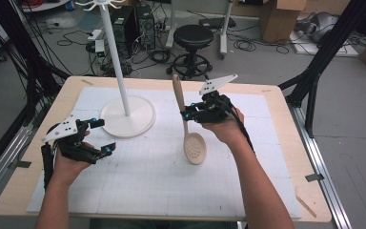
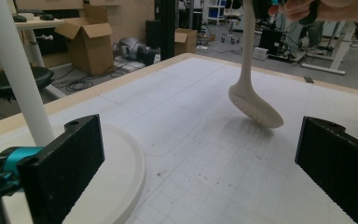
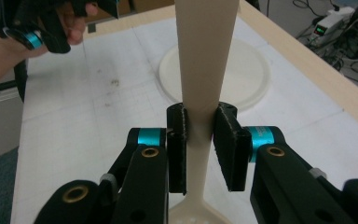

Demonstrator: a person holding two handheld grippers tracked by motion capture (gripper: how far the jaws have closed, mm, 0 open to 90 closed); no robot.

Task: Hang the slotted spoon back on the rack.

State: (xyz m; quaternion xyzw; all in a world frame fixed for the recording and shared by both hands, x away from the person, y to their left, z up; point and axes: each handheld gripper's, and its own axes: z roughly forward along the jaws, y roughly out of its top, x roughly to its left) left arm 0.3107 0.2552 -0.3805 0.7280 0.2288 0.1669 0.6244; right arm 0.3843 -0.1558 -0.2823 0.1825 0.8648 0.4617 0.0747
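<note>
In the high view the right gripper (image 1: 187, 114) is clamped on the handle of a slotted spoon (image 1: 194, 147), held nearly upright over the bench (image 1: 276, 102), bowl down and close to the white mat (image 1: 162, 181), handle end up. The left gripper (image 1: 102, 136) hovers over the mat's left part with its jaws wide and nothing between them, just beside the round base of the white stand (image 1: 127, 117), whose hooks sit at the top of its pole. In the left gripper view the stand's base (image 2: 126, 172) lies just beyond the near jaw, and the spoon (image 2: 254, 105) hangs farther off, its bowl tilted and seemingly just clear of the mat. In the right gripper view the two pads pinch the spoon's neck (image 3: 200, 135) where the handle narrows, the stand's base (image 3: 249, 70) behind it. The step in hand looks like carrying the lifted spoon toward the stand; the next move would call for raising it to hook height and lining the handle end up with a hook, though whether the handle has a hanging hole cannot be told.
</note>
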